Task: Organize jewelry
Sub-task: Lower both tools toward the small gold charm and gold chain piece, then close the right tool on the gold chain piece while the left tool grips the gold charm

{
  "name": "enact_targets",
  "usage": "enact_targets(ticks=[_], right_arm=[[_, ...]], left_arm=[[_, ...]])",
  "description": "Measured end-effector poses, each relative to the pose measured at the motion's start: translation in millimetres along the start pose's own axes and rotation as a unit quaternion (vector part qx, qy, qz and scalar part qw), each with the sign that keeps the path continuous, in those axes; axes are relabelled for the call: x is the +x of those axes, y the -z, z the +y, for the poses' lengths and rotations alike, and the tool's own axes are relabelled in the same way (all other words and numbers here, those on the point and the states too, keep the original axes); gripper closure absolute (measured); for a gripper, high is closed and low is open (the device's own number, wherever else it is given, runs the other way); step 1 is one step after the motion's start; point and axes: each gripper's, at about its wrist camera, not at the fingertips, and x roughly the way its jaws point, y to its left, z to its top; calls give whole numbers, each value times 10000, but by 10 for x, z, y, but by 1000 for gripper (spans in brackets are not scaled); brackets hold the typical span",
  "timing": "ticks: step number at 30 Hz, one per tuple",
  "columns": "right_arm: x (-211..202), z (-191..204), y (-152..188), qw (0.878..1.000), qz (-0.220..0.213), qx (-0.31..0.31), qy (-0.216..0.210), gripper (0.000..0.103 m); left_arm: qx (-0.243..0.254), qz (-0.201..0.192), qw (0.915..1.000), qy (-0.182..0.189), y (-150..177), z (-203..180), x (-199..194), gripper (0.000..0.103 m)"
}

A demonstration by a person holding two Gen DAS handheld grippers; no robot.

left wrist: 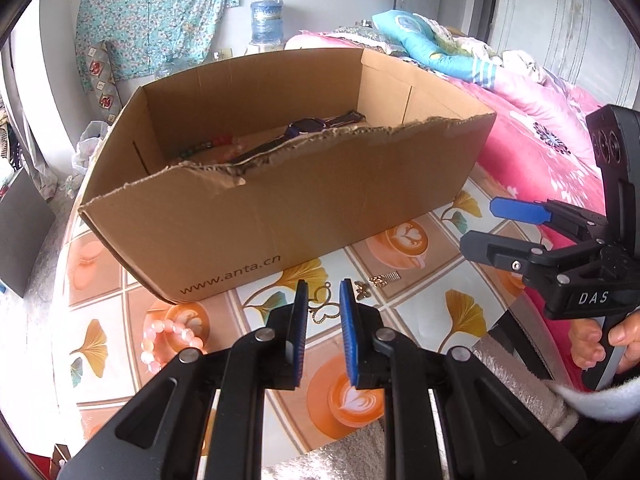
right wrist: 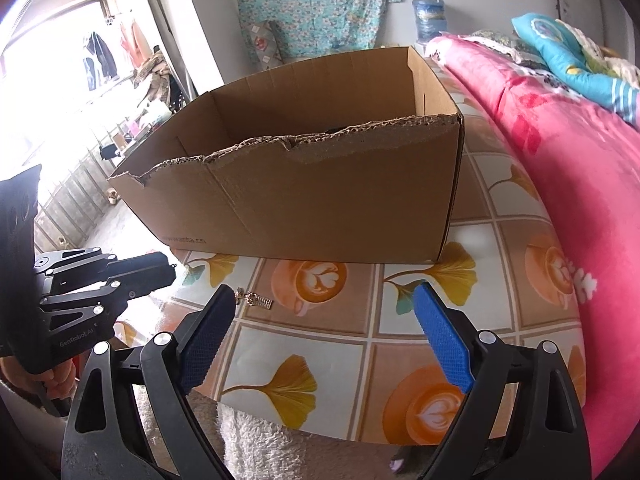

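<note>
- The left gripper (left wrist: 323, 294) is seen above the table (left wrist: 420, 292) with its blue pads (left wrist: 349, 332) drawn to a narrow gap; nothing is held between them, and the patterned cloth shows through the gap.
- The right gripper (right wrist: 324, 300) is held with its jaws spread wide, and nothing is found between them. In the left wrist view it (left wrist: 480, 226) is seen at the right side, gripped at its handle by a hand (left wrist: 600, 344).
- A cardboard box (left wrist: 288, 208) with a torn front rim is set on the table, behind both grippers; the print "www.anta.cn" is read on its front wall.
- Inside the box a dark watch (left wrist: 316, 130) is laid along the floor, and a string of coloured beads (left wrist: 200, 148) is seen to its left.
- A pink bead bracelet (left wrist: 168, 342) is laid on the table in front of the box, to the left of the left gripper.
- A thin gold chain piece (left wrist: 324, 308) is laid on the table, seen through and around the gap of the left gripper.
- A small gold earring (right wrist: 256, 300) with a comb-like end is laid on the table near the box front, just beside the left fingertip of the right gripper.
- A bed with a pink floral cover (right wrist: 560, 168) is seen along the right side of the table.
</note>
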Motion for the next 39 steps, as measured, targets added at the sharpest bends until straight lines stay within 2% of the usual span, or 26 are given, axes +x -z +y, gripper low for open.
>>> enact_targets(ticks=[6,13,20,27,32,39], right_arm=[[-22,27,35,9999,4,-114,-78,26],[90,195,34,9983,174,-458,-307,46],[265,416,20,9952,385,-825,-349,60],[436,625,35,9885,588,-1352,-325,80],[524,709,31,9818,683,-1751,-258,83],[637,745,18,9728,830,-2150,-247,94]], left_arm=[[-76,10,10000,-28,17,20,20,88],[-198,-42,9998,33,44,-2,47,88],[-272,-57,9995,146,82,58,64,88],[-317,-77,9992,223,84,142,68,88],[-308,-80,9992,254,70,166,71,88],[-325,-42,9990,312,58,182,107,88]])
